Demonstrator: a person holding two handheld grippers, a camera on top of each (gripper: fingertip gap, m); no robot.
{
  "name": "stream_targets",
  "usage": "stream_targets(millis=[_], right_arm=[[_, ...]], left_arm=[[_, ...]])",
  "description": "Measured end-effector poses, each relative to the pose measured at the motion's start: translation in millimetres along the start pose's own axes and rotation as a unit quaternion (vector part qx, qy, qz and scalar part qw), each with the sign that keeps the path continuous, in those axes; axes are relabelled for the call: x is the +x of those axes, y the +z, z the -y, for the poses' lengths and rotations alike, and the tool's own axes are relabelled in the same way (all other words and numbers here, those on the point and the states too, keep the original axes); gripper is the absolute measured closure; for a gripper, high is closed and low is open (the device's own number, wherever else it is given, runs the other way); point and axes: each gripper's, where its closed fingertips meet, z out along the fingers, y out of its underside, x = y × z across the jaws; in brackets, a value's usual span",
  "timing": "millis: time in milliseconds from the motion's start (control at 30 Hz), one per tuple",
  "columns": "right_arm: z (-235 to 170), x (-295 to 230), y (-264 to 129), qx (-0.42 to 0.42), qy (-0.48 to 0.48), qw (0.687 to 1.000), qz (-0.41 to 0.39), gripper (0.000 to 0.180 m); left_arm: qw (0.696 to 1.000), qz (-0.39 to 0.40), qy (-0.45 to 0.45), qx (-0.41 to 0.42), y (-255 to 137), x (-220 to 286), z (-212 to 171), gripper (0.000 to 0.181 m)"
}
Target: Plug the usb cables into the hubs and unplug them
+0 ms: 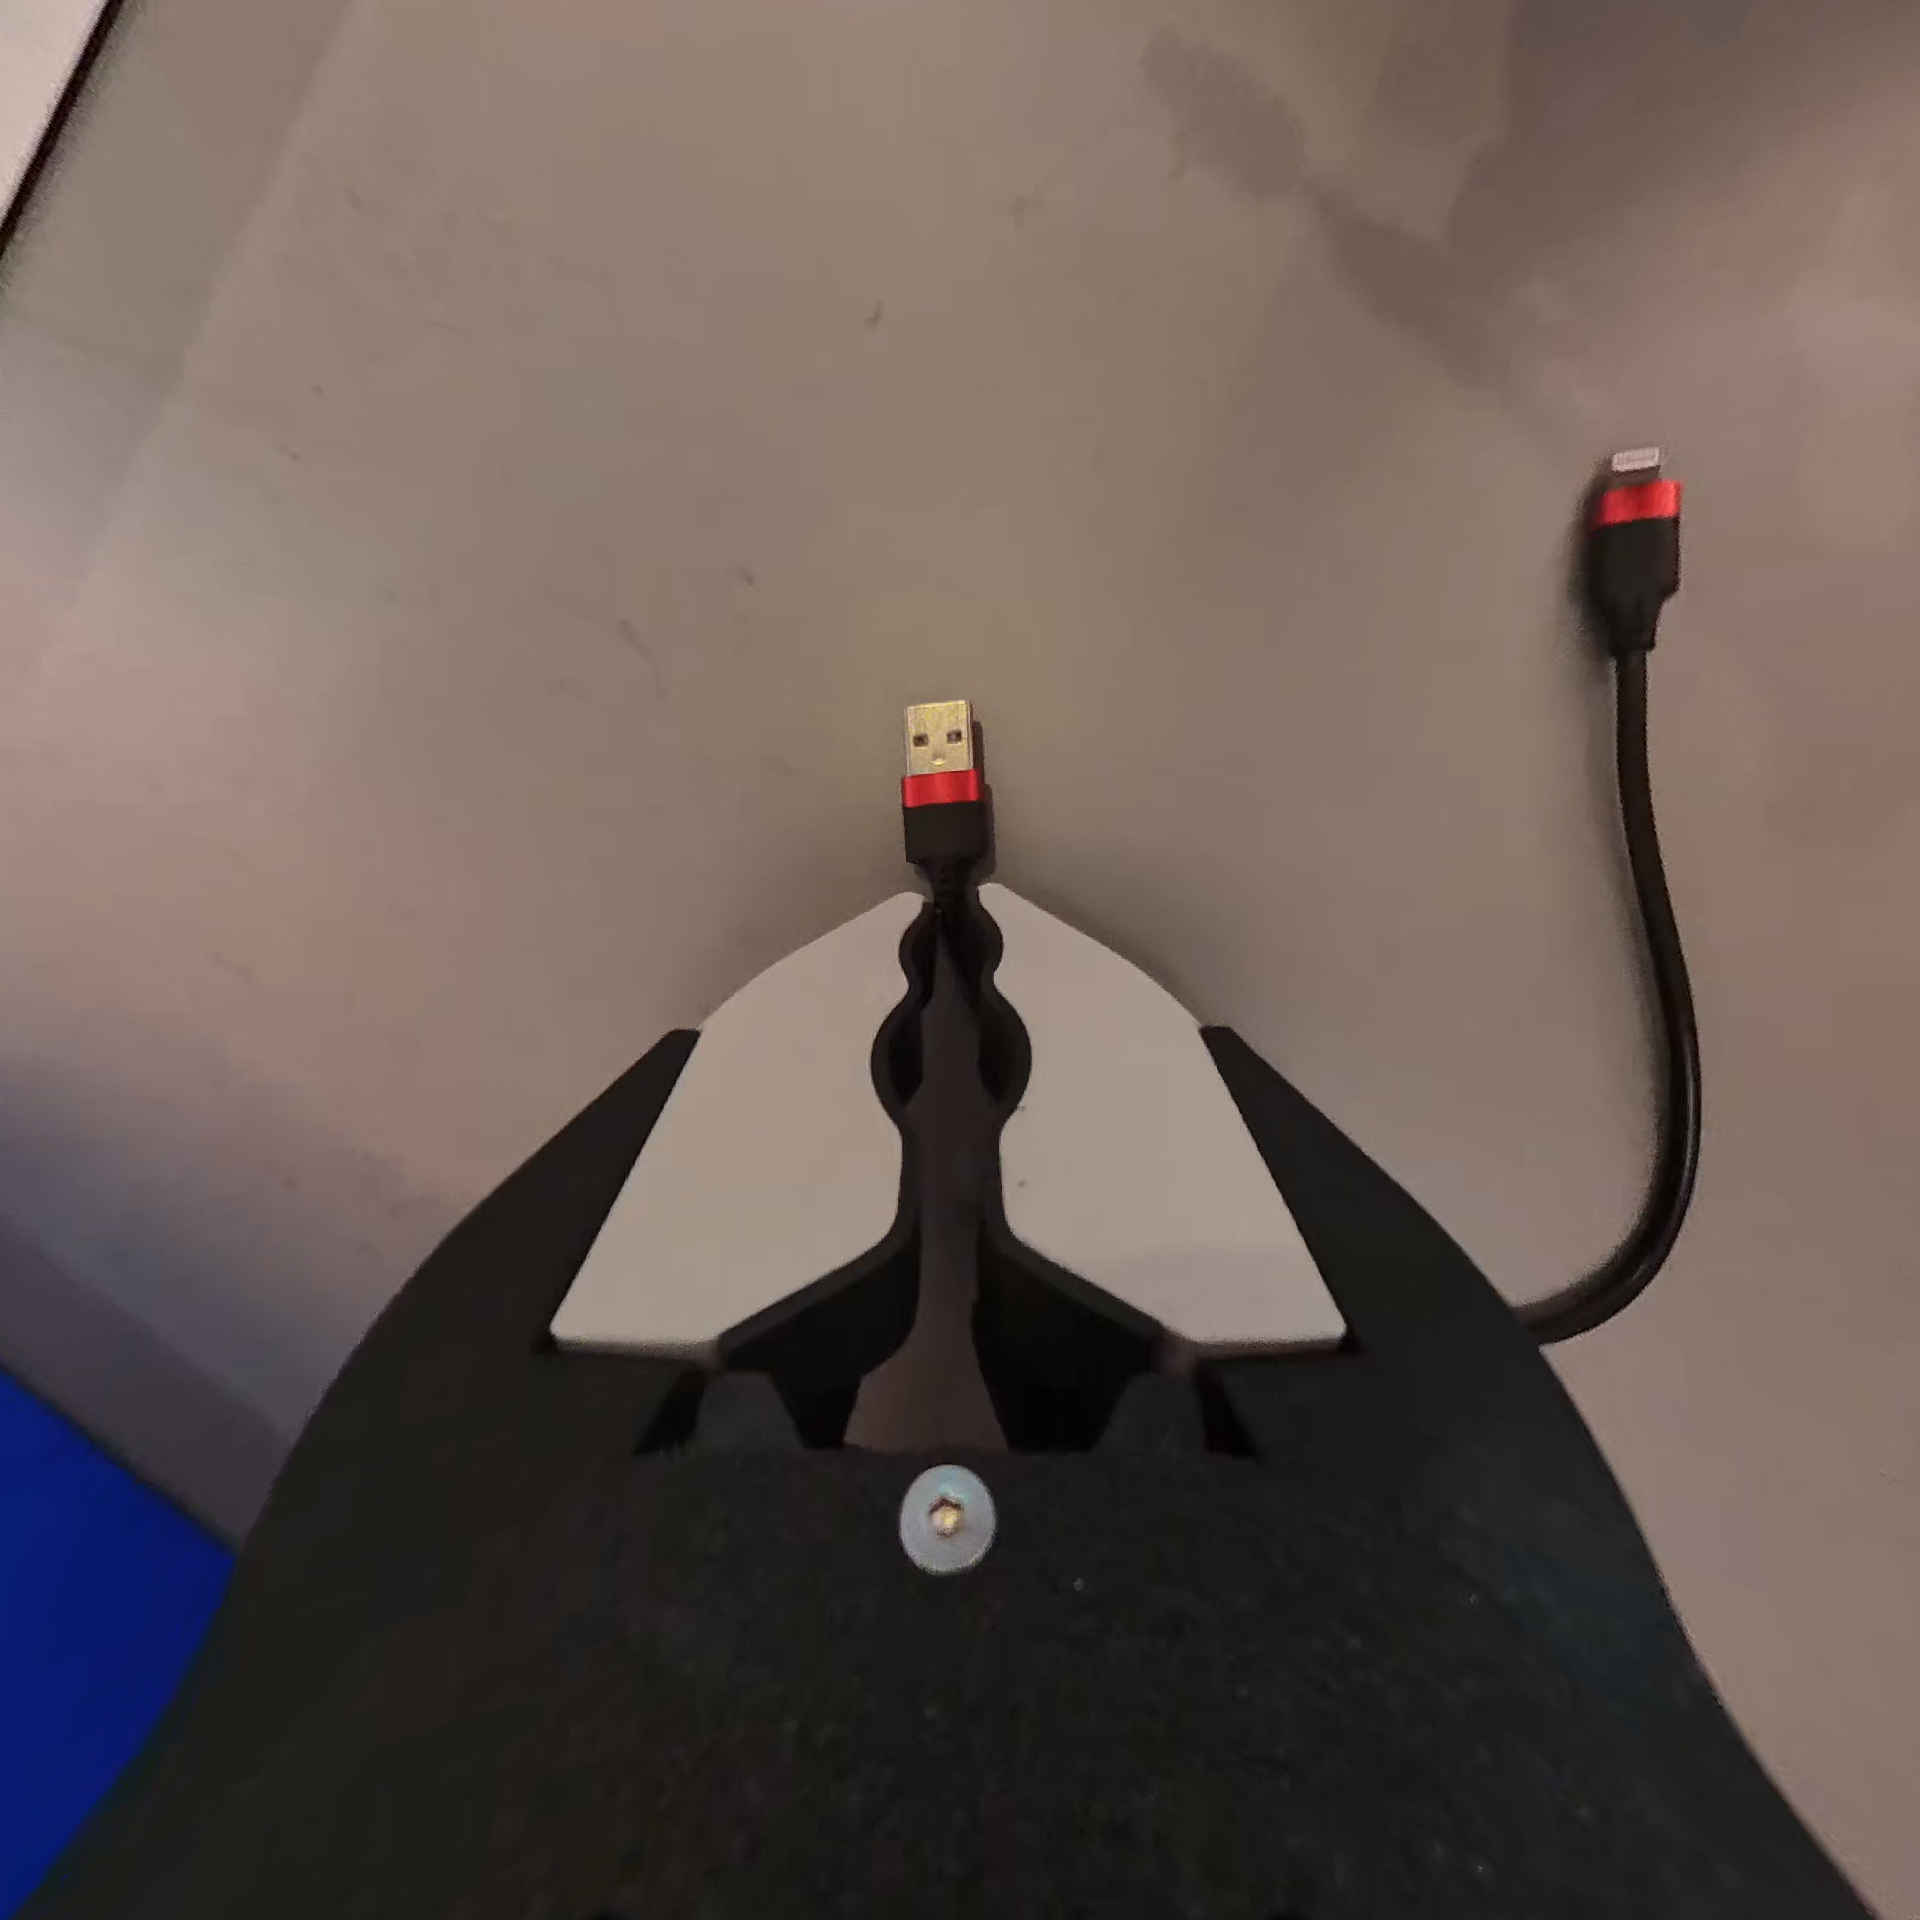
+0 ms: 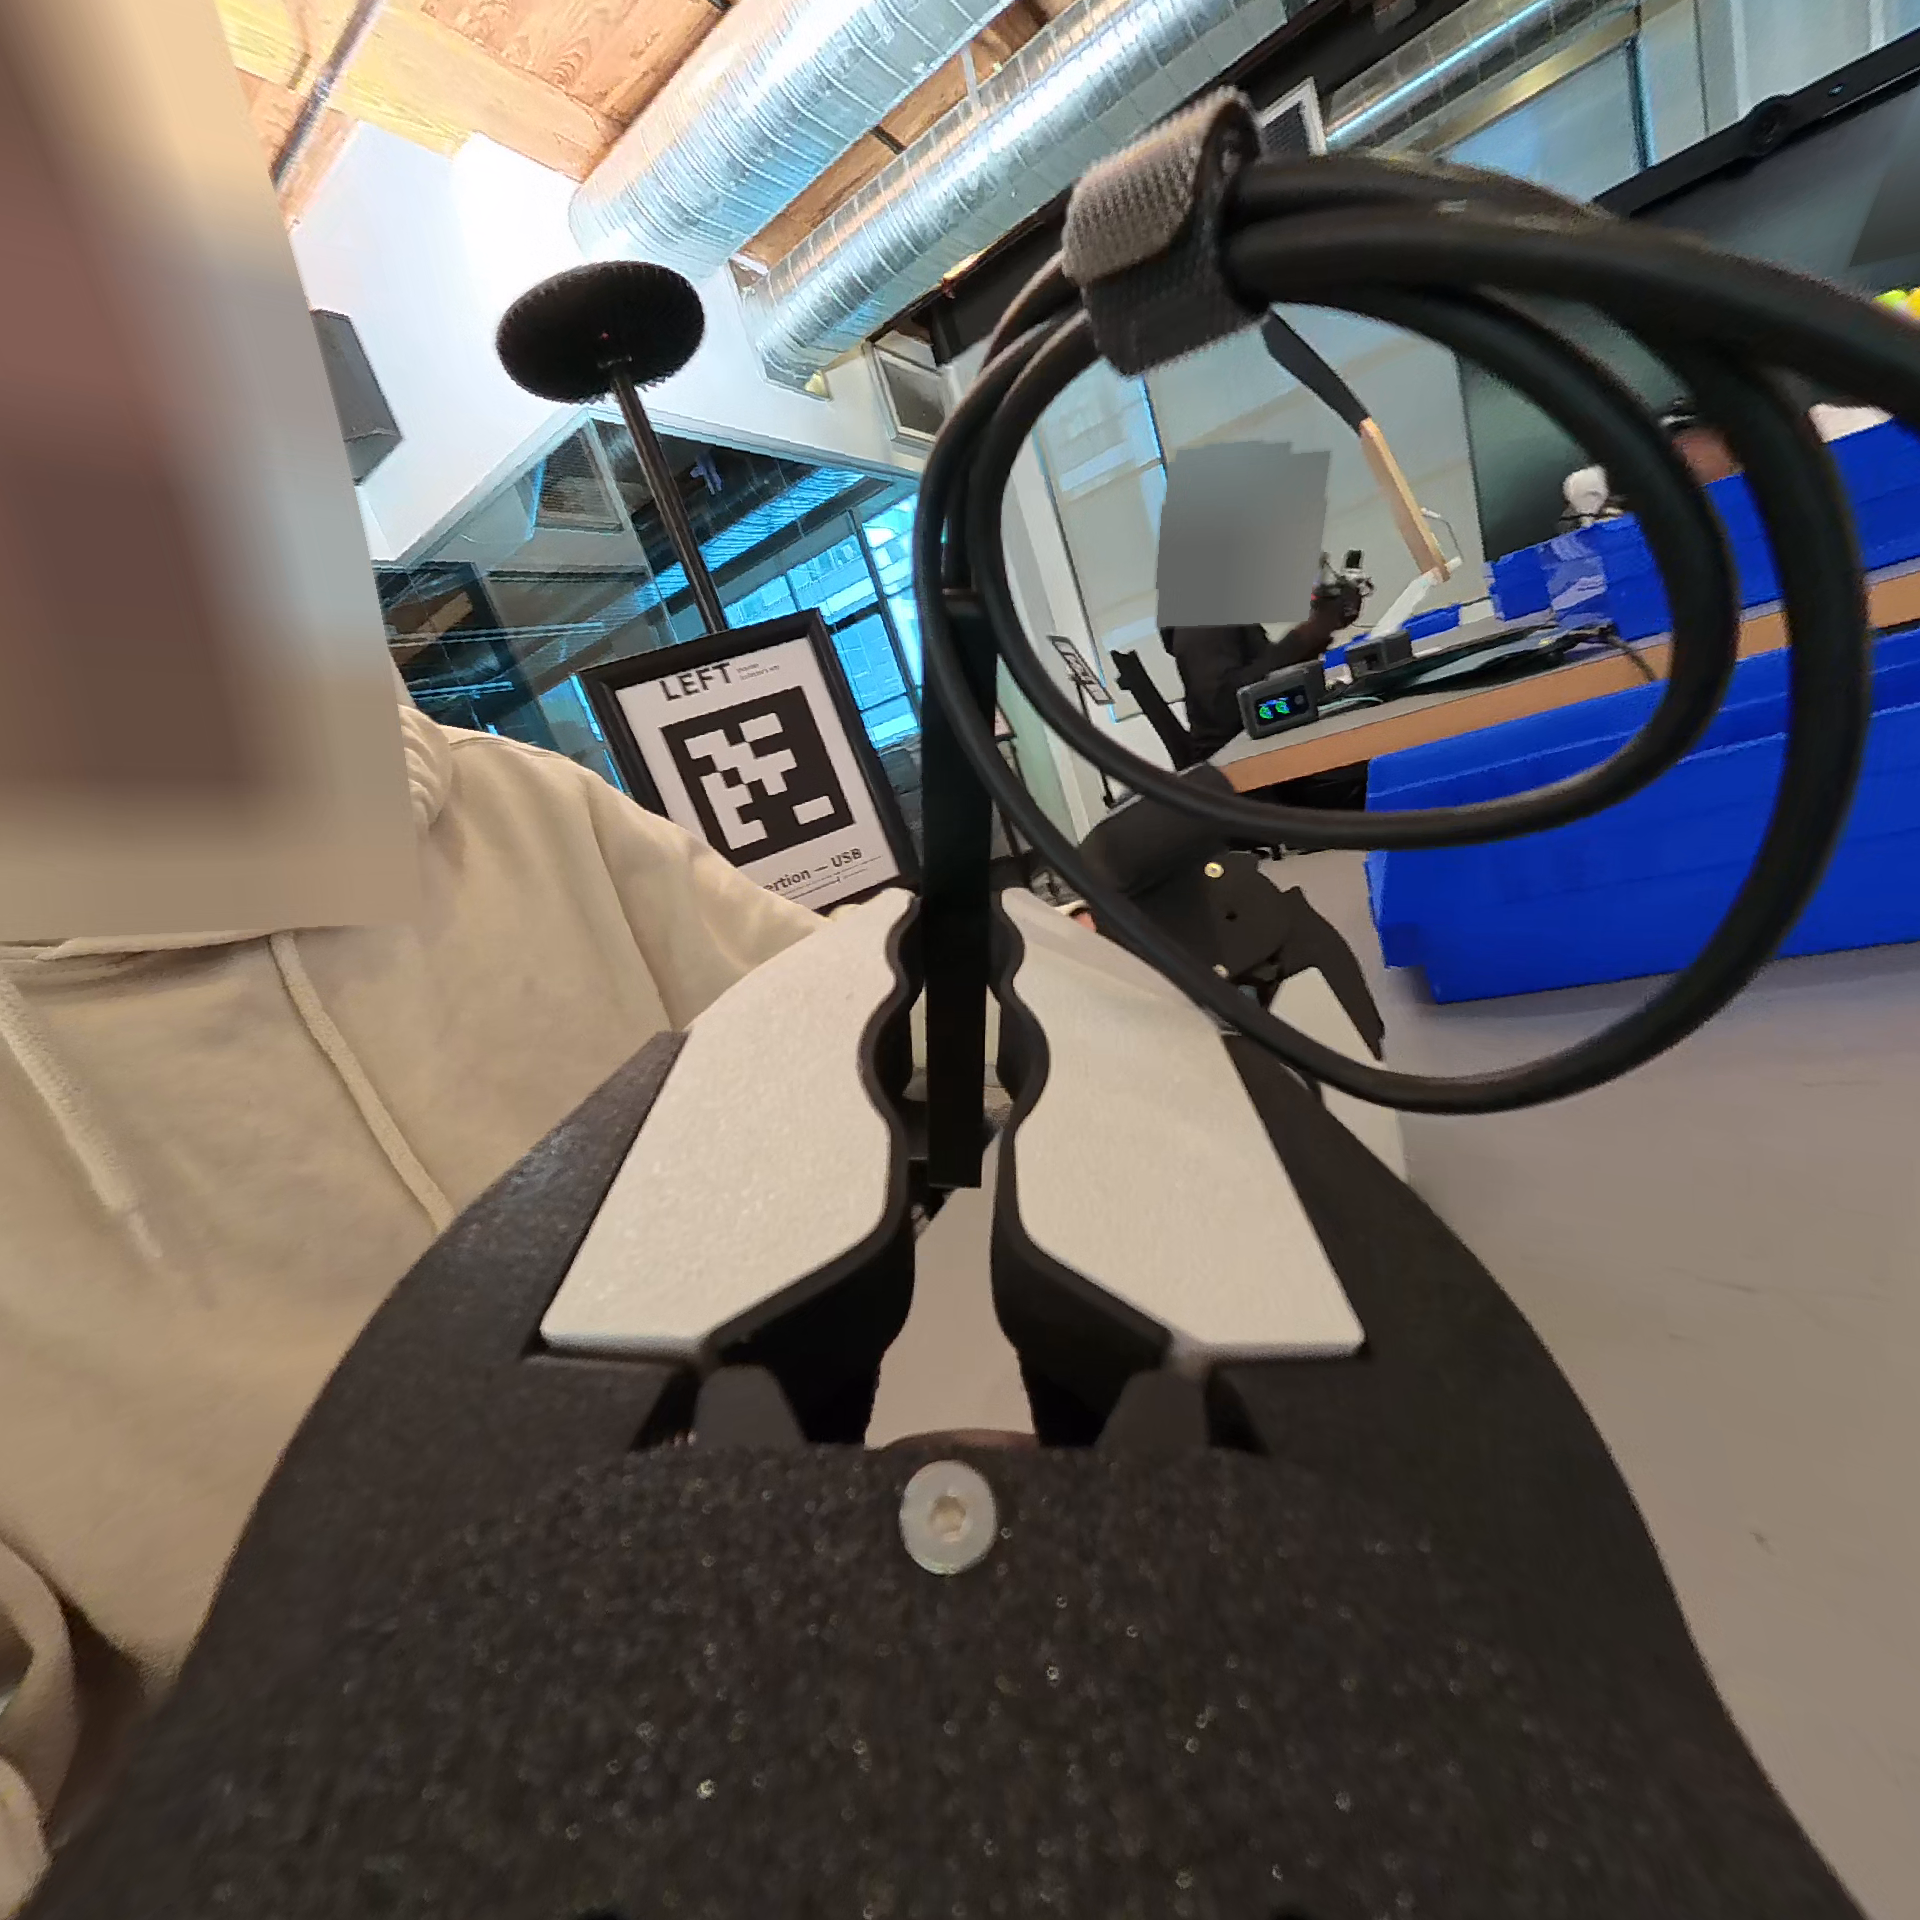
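In the left wrist view my left gripper (image 1: 948, 902) is shut on a black braided cable just behind its USB plug (image 1: 940, 756). The plug has a gold metal end and a red band, and sticks out past the fingertips over the grey table (image 1: 623, 416). The cable's other end (image 1: 1633, 520), a small plug with a red band, lies on the table at the right. In the right wrist view my right gripper (image 2: 956, 920) is shut on a slim black hub (image 2: 956, 810), held upright. The hub's own black cable (image 2: 1714, 644) hangs in a coil bound by a grey strap (image 2: 1153, 239).
A person in a cream hoodie (image 2: 312, 1039) is close at the left. A framed marker sign (image 2: 748, 769) and a black stand with a round top (image 2: 601, 330) are behind. Blue bins (image 2: 1621, 862) stand at the right. A blue object (image 1: 83, 1538) is at the lower left of the table.
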Motion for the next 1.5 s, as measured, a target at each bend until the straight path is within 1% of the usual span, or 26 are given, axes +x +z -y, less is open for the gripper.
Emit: stream_targets(millis=[167,333,433,533,667,767,1000,1500], right_arm=[[-5,8,0,-0.018,-0.009,0.999,-0.026,0.169],[-14,21,-2,-0.035,0.027,0.998,-0.050,0.169],[-25,40,-6,-0.047,0.090,0.991,-0.085,0.169],[-41,55,-4,-0.065,0.164,0.979,-0.103,0.169],[-63,72,-3,-0.073,0.292,0.945,-0.126,0.169],[-68,77,-5,-0.060,0.341,0.929,-0.131,0.169],[-76,84,-7,-0.050,0.389,0.909,-0.140,0.169],[-86,83,-1,-0.074,0.390,0.909,-0.129,0.169]], left_arm=[[1.000,-0.012,0.029,0.001,-5,3,1,0.177],[0.994,0.047,0.079,0.054,-30,-7,23,0.177],[0.991,0.057,0.104,0.061,-38,-3,31,0.177],[0.988,0.058,0.121,0.071,-43,3,39,0.177],[0.984,0.063,0.144,0.083,-47,8,48,0.177],[0.982,0.062,0.153,0.092,-48,10,56,0.177],[0.980,0.057,0.172,0.085,-47,10,68,0.177],[0.981,0.047,0.173,0.069,-41,4,69,0.177]])
